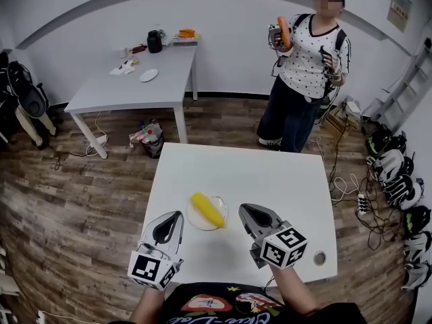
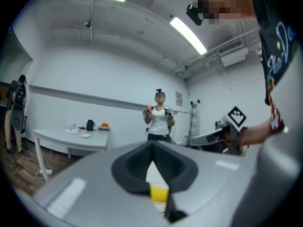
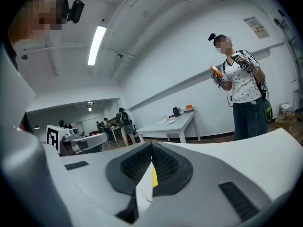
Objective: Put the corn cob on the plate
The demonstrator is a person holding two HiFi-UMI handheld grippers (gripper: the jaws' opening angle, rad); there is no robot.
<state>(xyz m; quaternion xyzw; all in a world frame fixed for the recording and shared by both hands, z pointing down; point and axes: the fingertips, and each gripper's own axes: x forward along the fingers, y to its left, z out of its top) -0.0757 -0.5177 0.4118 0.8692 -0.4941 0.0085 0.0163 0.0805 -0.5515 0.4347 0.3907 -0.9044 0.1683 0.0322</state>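
Observation:
The yellow corn cob [image 1: 206, 209] lies on a clear plate [image 1: 192, 220] near the front of the white table [image 1: 270, 181]. My left gripper [image 1: 179, 214] hovers just left of the plate, its jaws shut and empty. To the right of the plate my right gripper [image 1: 241, 208] is also shut with nothing in it. In the left gripper view the corn cob [image 2: 159, 192] shows as a yellow patch below the closed jaws of the left gripper [image 2: 152, 146]. The right gripper view shows a thin sliver of the corn cob [image 3: 154, 178] behind the closed tips of the right gripper [image 3: 151, 144].
A person [image 1: 304, 73] stands beyond the table holding an orange object [image 1: 283, 32]. A second table [image 1: 128, 90] with small items stands at the back left. Cables and gear [image 1: 395, 174] lie on the floor at right. A small round disc [image 1: 319, 256] sits near the table's front right corner.

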